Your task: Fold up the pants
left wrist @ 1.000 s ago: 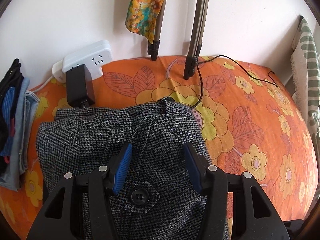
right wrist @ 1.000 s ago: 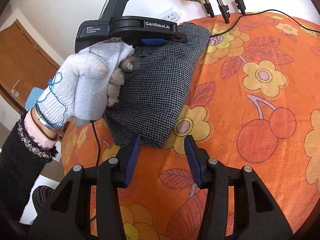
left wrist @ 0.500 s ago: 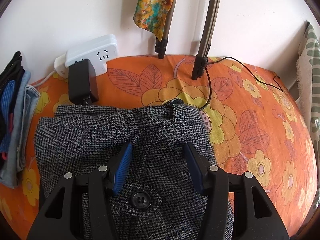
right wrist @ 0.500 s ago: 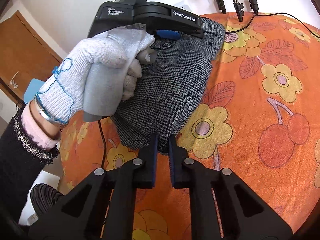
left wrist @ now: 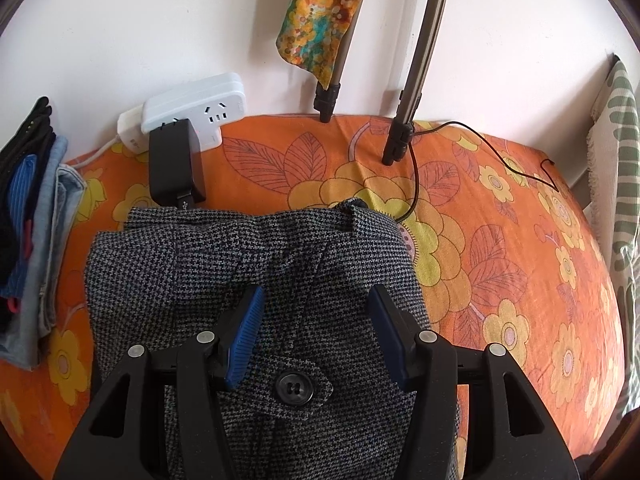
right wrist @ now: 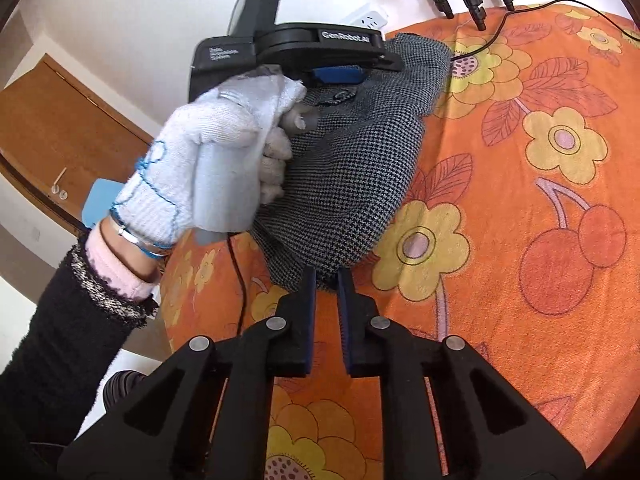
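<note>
Where pants [left wrist: 248,280] meet wall: black charger [left wrist: 176,168], clothes stack [left wrist: 32,240].

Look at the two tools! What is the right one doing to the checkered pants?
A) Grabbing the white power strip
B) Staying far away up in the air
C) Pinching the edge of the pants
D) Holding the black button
C: the right tool has its jaws nearly closed on the near edge of the folded checkered pants, while the left tool sits open above them.
</note>
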The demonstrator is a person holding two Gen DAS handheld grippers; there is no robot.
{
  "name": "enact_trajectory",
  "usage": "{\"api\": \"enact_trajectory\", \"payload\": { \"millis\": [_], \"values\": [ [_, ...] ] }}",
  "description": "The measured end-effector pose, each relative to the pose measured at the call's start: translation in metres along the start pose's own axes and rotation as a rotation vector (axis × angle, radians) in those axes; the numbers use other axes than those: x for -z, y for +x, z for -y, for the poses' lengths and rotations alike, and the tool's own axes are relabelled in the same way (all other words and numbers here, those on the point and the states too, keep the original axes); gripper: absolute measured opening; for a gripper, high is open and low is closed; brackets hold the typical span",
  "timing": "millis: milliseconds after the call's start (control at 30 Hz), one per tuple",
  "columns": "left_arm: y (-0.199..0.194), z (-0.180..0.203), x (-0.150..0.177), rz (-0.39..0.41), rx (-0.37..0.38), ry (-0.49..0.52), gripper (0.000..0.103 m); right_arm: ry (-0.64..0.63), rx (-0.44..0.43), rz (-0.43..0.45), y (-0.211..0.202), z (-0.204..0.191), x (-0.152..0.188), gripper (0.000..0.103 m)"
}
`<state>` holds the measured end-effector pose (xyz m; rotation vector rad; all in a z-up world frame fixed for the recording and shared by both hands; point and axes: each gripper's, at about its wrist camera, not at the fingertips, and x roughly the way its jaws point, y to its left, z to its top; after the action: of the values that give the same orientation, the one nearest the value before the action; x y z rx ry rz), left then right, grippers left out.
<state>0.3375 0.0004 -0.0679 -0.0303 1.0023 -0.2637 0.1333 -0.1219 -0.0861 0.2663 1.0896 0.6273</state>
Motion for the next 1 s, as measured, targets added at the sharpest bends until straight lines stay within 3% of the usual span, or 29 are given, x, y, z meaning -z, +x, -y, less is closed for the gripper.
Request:
{"api": "enact_trajectory", "payload": {
  "millis": [67,167,300,333,400,467,700,900,1000],
  "values": [
    [-0.013,-0.001,0.004,0.021,-0.004,0.011,0.054,-0.020,0.029,-0.015,0.004,0.000,0.003,0.020],
    [-0.031,-0.011,0.011,0.039,0.008,-0.005,0.055,-0.049,0.051,-0.021,0.008,-0.003,0.006,0.046],
    [-0.053,-0.026,0.027,0.061,-0.001,-0.011,0.054,-0.071,0.098,-0.010,0.017,-0.007,0.000,0.047],
    [-0.057,-0.029,0.032,0.067,-0.020,0.001,0.054,-0.068,0.092,-0.014,0.020,-0.007,-0.001,0.046],
    [-0.062,-0.034,0.041,0.068,-0.048,0.012,0.054,-0.056,0.076,-0.023,0.027,-0.009,-0.005,0.020],
    [-0.064,-0.041,0.049,0.064,-0.056,0.001,0.054,-0.048,0.075,-0.011,0.029,-0.013,-0.009,0.013],
    [-0.040,-0.060,0.071,0.002,-0.106,-0.017,0.054,0.053,-0.065,0.022,0.007,-0.016,-0.007,0.011],
    [-0.027,-0.061,0.072,0.012,-0.123,-0.016,0.056,-0.013,-0.048,-0.018,0.016,-0.028,0.004,0.010],
    [-0.034,-0.064,0.071,0.012,-0.107,-0.022,0.056,-0.058,0.013,-0.039,0.019,-0.032,0.006,0.010]
  ]
}}
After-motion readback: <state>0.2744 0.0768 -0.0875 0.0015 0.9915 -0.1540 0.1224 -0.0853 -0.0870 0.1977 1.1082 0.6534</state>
